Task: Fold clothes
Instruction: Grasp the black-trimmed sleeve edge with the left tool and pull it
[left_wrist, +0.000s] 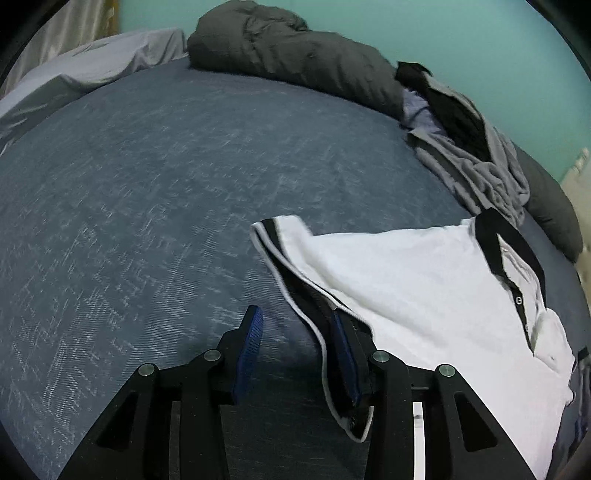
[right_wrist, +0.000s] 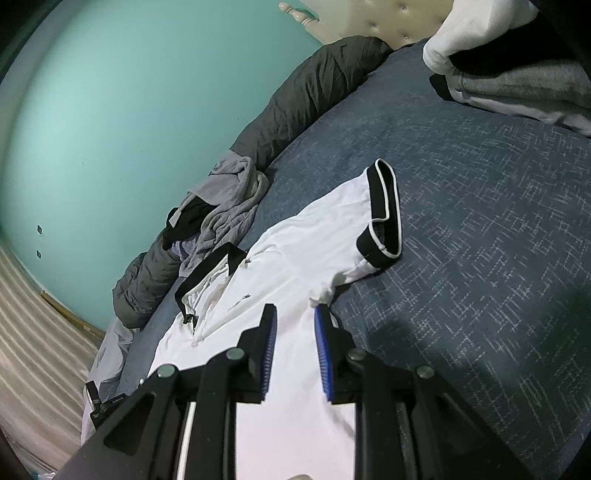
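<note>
While the white polo (left_wrist: 406, 280) lies spread on the bed (left_wrist: 147, 184) at lower right, the left tool (left_wrist: 295, 332) is spread, trim draped over one finger, and the right tool (right_wrist: 295, 325) hovers spread over its side, likely mid-fold; next, probably pinching an edge.

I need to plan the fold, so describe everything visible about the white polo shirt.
The white polo shirt looks like soft knit, with a black collar, a buttoned placket and black sleeve cuffs edged in white. It lies front up and mostly spread on the blue bedspread, not yet folded. One trimmed edge drapes over a finger of the open left hand-held gripper; the open right hand-held gripper hovers over its body.
</note>
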